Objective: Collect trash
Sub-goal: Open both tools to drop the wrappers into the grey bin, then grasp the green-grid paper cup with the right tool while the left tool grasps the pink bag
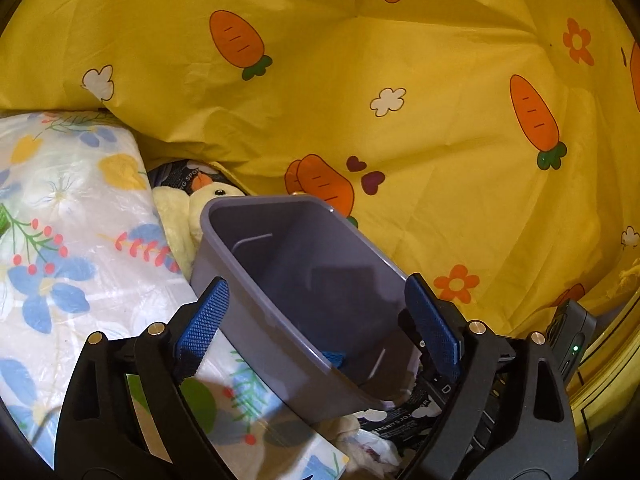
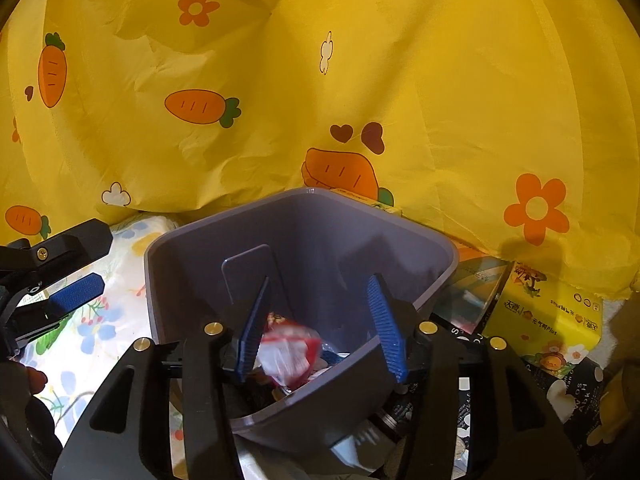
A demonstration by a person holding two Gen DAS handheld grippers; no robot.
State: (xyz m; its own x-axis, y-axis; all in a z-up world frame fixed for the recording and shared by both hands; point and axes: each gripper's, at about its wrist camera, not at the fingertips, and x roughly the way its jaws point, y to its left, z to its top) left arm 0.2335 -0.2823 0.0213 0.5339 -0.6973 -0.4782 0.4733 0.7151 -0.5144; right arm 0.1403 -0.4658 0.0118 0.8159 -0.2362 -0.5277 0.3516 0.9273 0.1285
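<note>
One grey bin (image 2: pixel 320 240), one red-white wrapper (image 2: pixel 288 348) — one plush chick (image 1: pixel 208 200), one tissue pack (image 2: pixel 548 312).

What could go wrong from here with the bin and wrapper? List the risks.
1. The purple bin lies tilted on soft bedding, so it may roll or spill.
2. The red-and-white wrapper sits between the open fingers of the right tool near the bin's low rim and could slide out.
3. The left tool straddles the bin loosely and may not steady it.

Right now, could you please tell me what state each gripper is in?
Left gripper: open, astride the grey bin, holding nothing.
Right gripper: open over the bin, red-and-white wrapper between its fingers.
</note>
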